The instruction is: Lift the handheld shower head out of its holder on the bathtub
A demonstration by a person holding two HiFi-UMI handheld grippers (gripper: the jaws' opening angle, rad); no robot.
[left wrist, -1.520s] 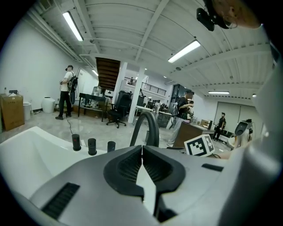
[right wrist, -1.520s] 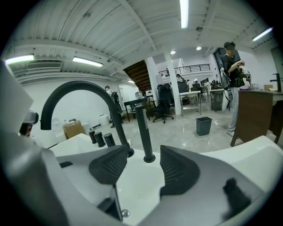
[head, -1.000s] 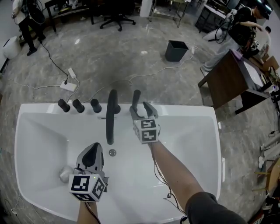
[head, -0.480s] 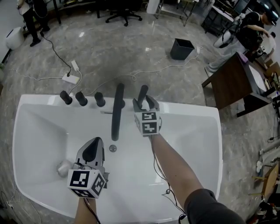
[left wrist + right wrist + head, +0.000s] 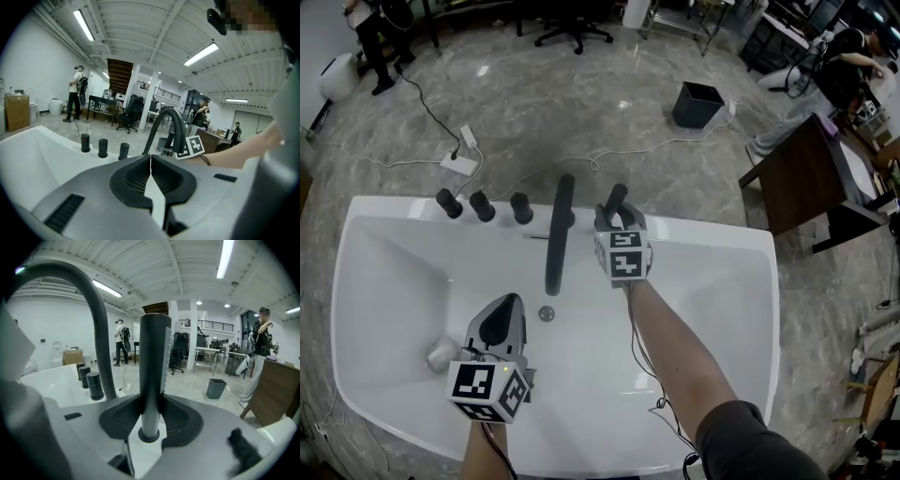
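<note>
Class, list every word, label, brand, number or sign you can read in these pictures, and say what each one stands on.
No readable text anywhere in these pictures.
Upper marker cube in the head view: black-and-white square code patterns only, no letters or digits.
Lower marker cube in the head view: the same kind of pattern, no text.
Cardboard box in the left gripper view: any print is too small to read.

Shower head (image 5: pixel 617 197) base, probably behind the right gripper (image 5: pixel 616 222)

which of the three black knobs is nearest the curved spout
The rightmost knob, just left of the curved spout; the middle knob and left knob stand further left along the tub rim.
</note>
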